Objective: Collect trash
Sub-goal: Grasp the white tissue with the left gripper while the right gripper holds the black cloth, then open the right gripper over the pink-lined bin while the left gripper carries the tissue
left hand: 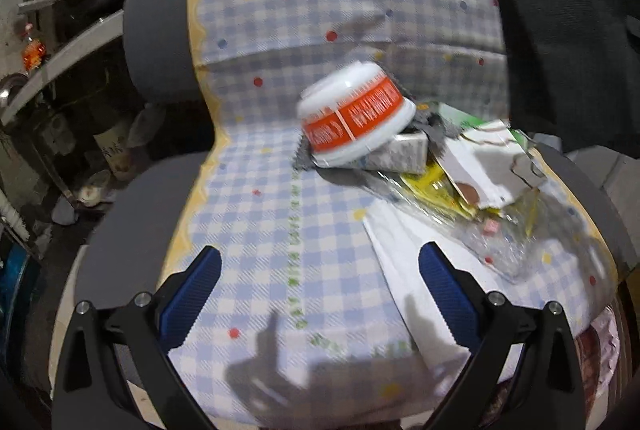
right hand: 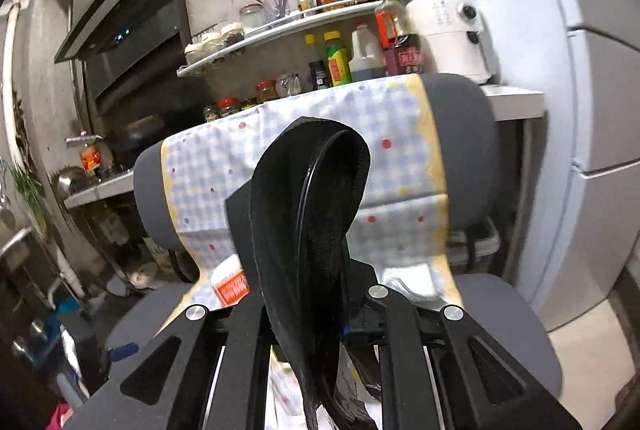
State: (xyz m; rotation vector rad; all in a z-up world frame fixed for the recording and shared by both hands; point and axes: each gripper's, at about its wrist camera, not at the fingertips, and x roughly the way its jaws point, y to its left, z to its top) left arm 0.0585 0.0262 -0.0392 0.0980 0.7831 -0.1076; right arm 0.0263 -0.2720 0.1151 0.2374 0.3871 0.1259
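A pile of trash lies on a checked cloth [left hand: 280, 214] over a grey chair seat. On it is an overturned white bowl with an orange band [left hand: 354, 114], a small carton [left hand: 408, 150], yellow wrappers [left hand: 436, 190], white card [left hand: 472, 170] and clear plastic [left hand: 500, 242]. My left gripper [left hand: 320, 294] is open and empty, just short of the pile, above the cloth. My right gripper [right hand: 308, 302] is shut on a black trash bag [right hand: 312, 198], held up in front of the chair back. The bowl [right hand: 232, 286] shows low in the right wrist view.
The grey chair back [left hand: 156, 42] rises behind the pile, with black fabric [left hand: 560, 42] at the right. A kitchen shelf with bottles [right hand: 340, 58], a white appliance [right hand: 452, 30], a range hood [right hand: 120, 26] and a fridge [right hand: 592, 110] stand behind the chair.
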